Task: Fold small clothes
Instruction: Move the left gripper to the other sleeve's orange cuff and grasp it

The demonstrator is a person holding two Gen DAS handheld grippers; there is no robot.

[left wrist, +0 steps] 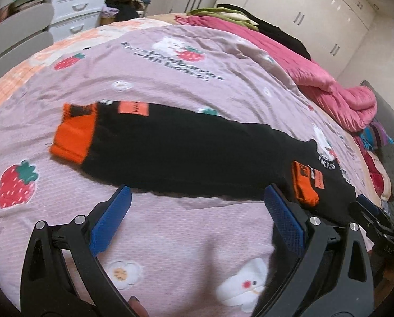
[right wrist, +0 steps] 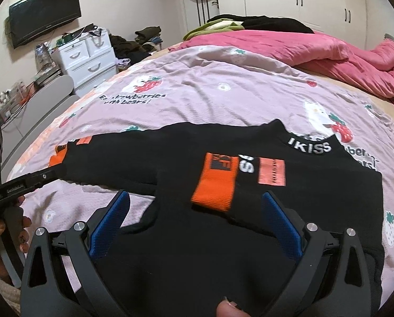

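Note:
A small black sweater (right wrist: 223, 227) with orange cuffs and "IKISS" on its collar lies flat on the bed. One sleeve is folded across the chest, its orange cuff (right wrist: 214, 182) on top. The other sleeve (left wrist: 175, 148) stretches out to the left and ends in an orange cuff (left wrist: 74, 137). My left gripper (left wrist: 197, 200) is open just in front of that outstretched sleeve, with nothing between its blue fingers (left wrist: 112, 219). Over the sweater's lower body my right gripper (right wrist: 195, 206) hangs open, empty. The left gripper's tip (right wrist: 38, 178) shows at the left in the right wrist view.
The bed is covered by a lilac strawberry-print sheet (left wrist: 170, 251). A pink quilt (right wrist: 329, 52) with clothes piled on it lies along the far side. White drawers (right wrist: 88, 58), a wall television (right wrist: 45, 15) and wardrobes (right wrist: 302, 0) stand beyond the bed.

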